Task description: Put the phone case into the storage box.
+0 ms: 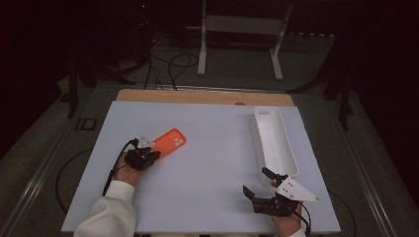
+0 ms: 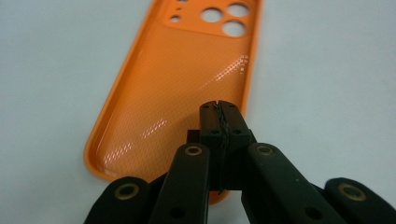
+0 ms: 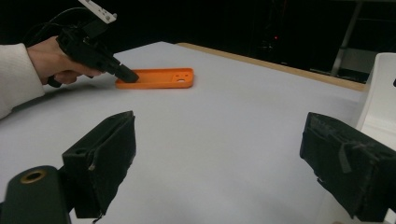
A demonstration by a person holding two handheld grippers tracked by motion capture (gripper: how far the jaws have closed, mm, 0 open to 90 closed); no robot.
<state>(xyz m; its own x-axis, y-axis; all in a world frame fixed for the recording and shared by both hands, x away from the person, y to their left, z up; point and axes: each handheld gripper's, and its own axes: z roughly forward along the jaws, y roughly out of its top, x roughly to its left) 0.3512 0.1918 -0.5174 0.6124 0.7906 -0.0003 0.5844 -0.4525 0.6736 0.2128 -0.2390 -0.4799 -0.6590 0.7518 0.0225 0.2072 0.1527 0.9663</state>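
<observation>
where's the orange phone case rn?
The orange phone case lies flat, open side up, on the left half of the table in the high view, its near end under the shut left gripper, well left of the white tray.

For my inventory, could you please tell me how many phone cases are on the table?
1. The orange case lies on the table's left side, open side up, under the shut left gripper. None visible inside the white tray at right.
</observation>
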